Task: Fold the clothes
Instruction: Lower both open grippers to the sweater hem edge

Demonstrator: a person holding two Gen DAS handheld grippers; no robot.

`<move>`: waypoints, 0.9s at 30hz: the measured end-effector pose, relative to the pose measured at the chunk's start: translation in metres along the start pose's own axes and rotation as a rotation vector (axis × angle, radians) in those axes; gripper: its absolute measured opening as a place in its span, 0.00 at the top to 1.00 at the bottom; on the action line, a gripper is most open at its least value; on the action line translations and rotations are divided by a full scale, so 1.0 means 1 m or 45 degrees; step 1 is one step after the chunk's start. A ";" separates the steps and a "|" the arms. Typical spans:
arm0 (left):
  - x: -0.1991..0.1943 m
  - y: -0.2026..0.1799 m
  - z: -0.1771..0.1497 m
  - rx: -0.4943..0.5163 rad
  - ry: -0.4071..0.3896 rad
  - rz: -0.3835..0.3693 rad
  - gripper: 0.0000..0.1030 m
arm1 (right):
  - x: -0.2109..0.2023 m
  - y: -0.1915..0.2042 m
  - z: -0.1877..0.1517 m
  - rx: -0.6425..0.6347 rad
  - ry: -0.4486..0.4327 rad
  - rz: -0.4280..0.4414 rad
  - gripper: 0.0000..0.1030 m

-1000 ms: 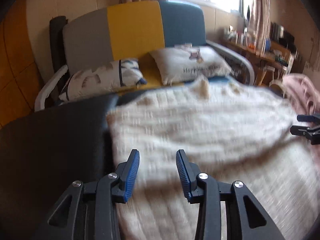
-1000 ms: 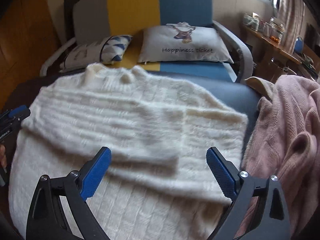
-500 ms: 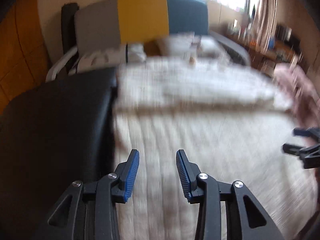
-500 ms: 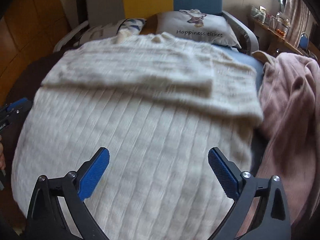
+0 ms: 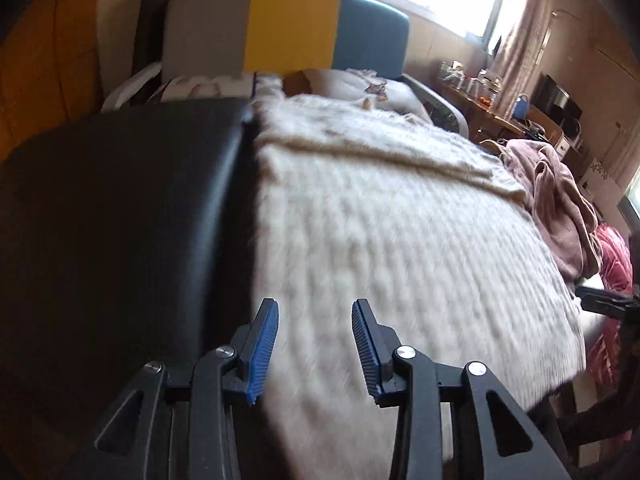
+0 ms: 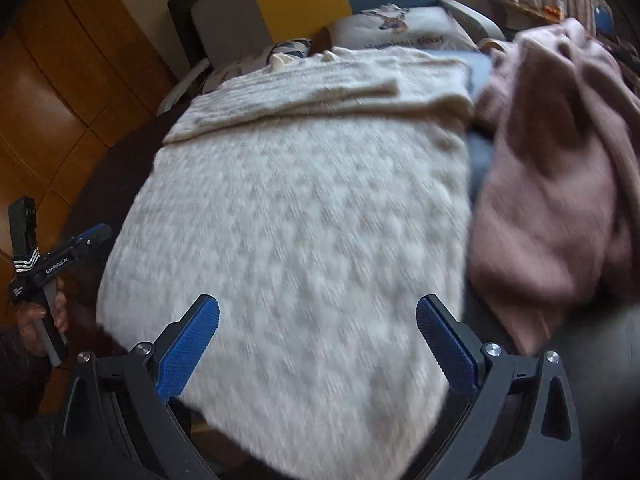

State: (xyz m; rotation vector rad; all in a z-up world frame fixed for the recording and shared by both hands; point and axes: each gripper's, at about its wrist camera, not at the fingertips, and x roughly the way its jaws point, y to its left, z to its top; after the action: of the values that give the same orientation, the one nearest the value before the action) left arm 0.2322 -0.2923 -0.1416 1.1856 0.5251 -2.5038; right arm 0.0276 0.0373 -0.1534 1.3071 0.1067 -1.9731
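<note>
A cream knitted sweater [image 5: 400, 232] [image 6: 304, 224] lies flat on a dark padded surface [image 5: 120, 216], its sleeves folded across the far part. My left gripper [image 5: 314, 344] hovers over the sweater's near left edge, jaws partly open with nothing between them. My right gripper [image 6: 318, 344] stands wide open above the sweater's near hem, empty. The right wrist view shows the left gripper [image 6: 72, 240] at the far left, held by a hand [image 6: 44, 320]. Only the tip of the right gripper [image 5: 604, 304] shows in the left wrist view, at the right edge.
A pink garment [image 6: 560, 168] [image 5: 560, 192] is heaped against the sweater's right side. Behind stands a grey, yellow and blue sofa [image 5: 288, 28] with cushions [image 6: 404, 28]. A cluttered shelf [image 5: 500, 100] runs along the right wall, wooden panels [image 6: 60, 92] on the left.
Both grippers have drawn back toward the near hem of the sweater, so the folded sleeves now lie farther away. Their jaws have kept the same width.
</note>
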 end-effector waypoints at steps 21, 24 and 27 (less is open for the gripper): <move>-0.006 0.022 -0.058 -0.166 0.083 -0.155 0.63 | -0.009 -0.045 -0.051 0.254 -0.027 0.228 0.02; -0.004 0.016 -0.056 -0.137 0.084 -0.150 0.63 | -0.006 -0.035 -0.050 0.198 -0.014 0.213 0.02; -0.002 0.012 -0.055 -0.140 0.082 -0.139 0.63 | -0.003 -0.025 -0.048 0.139 -0.008 0.184 0.12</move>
State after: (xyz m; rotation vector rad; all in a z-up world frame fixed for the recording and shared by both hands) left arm 0.2752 -0.2779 -0.1746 1.2295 0.7529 -2.4972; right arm 0.0494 0.0779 -0.1822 1.3390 -0.0979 -1.8820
